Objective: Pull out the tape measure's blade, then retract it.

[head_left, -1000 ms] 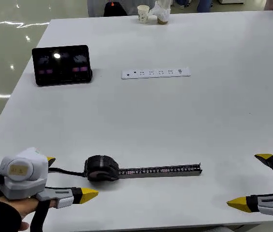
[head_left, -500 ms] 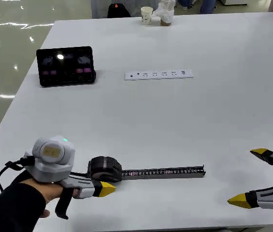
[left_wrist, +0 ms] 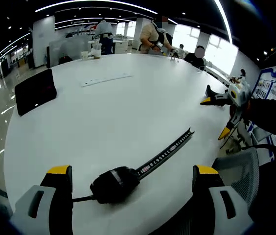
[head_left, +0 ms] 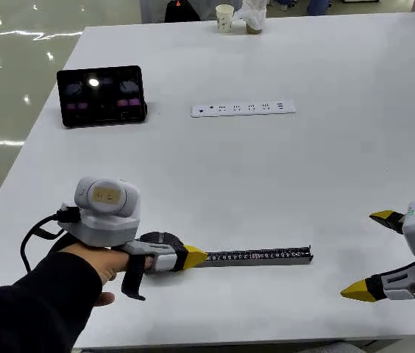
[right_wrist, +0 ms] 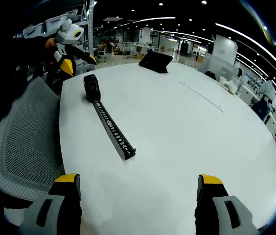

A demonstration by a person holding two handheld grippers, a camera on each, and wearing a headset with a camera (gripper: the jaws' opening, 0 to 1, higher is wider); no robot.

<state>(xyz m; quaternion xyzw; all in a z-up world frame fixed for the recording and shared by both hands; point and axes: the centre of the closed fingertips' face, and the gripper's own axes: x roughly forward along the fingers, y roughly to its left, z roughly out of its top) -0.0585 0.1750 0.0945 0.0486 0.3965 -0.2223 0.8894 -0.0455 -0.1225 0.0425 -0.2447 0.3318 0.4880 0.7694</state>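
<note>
Black round tape measure (left_wrist: 114,184), blade (head_left: 259,256) out, on white surface (head_left: 266,176) | left claw (left_wrist: 131,170) open around its body | right claw (head_left: 368,254) open, well apart

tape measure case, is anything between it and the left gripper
Nothing visible. The tape measure case lies on the table, already between the open jaws of the left gripper, with no other object around it.

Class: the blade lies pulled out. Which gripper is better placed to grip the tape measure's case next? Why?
Left. The left gripper has open jaws flanking the case, while the right gripper hangs open beyond the blade's tip, far from it.
</note>
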